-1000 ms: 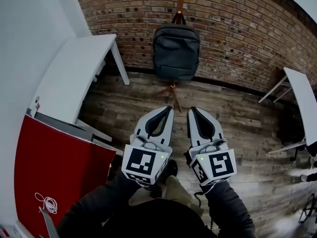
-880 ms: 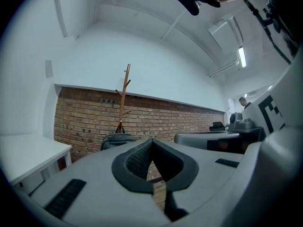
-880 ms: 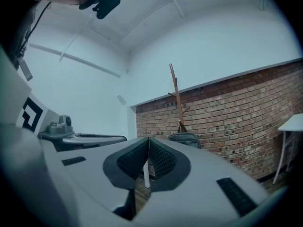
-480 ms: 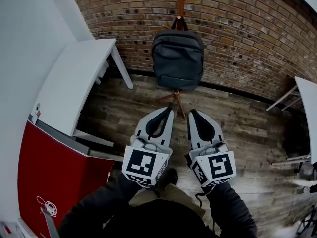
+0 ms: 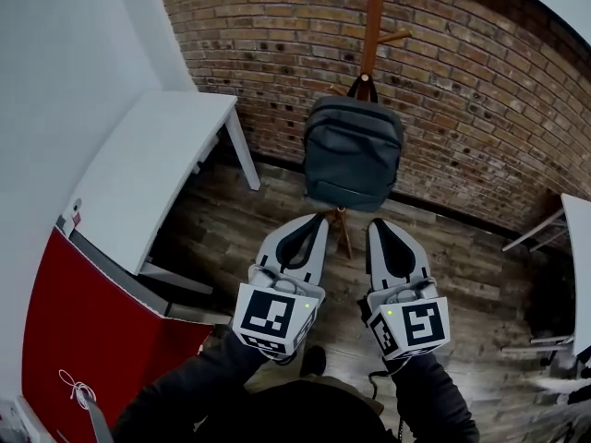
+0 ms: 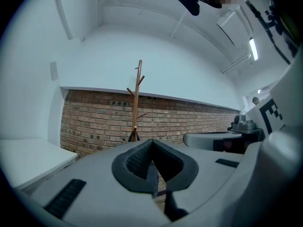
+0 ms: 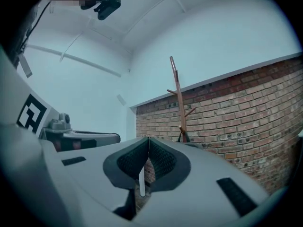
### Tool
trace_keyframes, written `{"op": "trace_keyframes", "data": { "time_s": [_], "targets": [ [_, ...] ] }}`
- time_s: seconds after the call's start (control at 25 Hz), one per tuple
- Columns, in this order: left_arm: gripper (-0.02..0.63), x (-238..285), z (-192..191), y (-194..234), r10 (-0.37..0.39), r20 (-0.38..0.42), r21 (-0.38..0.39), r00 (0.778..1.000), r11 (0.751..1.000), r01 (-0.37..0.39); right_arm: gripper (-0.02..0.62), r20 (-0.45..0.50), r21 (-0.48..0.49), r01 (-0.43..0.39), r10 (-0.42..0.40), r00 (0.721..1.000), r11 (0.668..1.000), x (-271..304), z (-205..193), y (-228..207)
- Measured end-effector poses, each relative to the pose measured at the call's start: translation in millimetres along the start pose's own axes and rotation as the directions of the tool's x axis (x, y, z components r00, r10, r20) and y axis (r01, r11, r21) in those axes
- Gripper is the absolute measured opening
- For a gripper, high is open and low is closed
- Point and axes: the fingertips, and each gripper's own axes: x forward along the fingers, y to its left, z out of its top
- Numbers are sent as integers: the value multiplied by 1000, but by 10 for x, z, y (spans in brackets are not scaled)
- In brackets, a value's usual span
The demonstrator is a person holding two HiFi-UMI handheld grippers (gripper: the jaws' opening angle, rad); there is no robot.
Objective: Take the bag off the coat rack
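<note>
A dark grey backpack (image 5: 353,151) hangs by its top loop from a peg of a wooden coat rack (image 5: 372,28) that stands against the brick wall. My left gripper (image 5: 315,223) and right gripper (image 5: 381,228) are held side by side below the bag, pointing at it and apart from it. Both are shut with nothing between the jaws. In the left gripper view the coat rack (image 6: 136,98) rises beyond my shut left gripper (image 6: 152,148). The right gripper view shows the coat rack (image 7: 178,96) past my shut right gripper (image 7: 148,145); the bag itself is mostly hidden behind the jaws.
A white table (image 5: 148,173) stands at the left by the brick wall. A red cabinet (image 5: 83,340) with a white cable on it is at the lower left. Another white table's edge (image 5: 577,257) shows at the right. The rack's legs (image 5: 343,232) spread on the wooden floor.
The view has tilted and come closer: the bag and rack now sit lower and larger in the head view. Both grippers stay shut, side by side.
</note>
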Motion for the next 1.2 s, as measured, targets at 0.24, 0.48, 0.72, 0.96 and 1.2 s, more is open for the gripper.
{"op": "trace_keyframes", "data": {
  "time_s": [0.24, 0.48, 0.72, 0.96, 1.2],
  "targets": [
    [9, 516, -45, 428, -15, 24, -13, 1000, 1000, 15, 8, 1, -19, 27, -27, 1000, 999, 560, -59, -235],
    [9, 1122, -152, 791, -50, 4, -20, 999, 999, 50, 8, -12, -4, 70, -70, 997, 998, 1146, -166, -590],
    [9, 1575, -287, 1076, -63, -14, -30, 998, 998, 62, 8, -23, 19, 105, -104, 994, 994, 1558, -271, -905],
    [9, 1918, -302, 1445, -66, -17, -46, 998, 997, 66, 8, -24, 19, 166, -165, 986, 986, 1824, -242, -1220],
    [9, 2253, -163, 1629, -95, 9, -56, 995, 994, 95, 8, 2, -34, 193, -193, 981, 981, 2159, -54, -1345]
  ]
}}
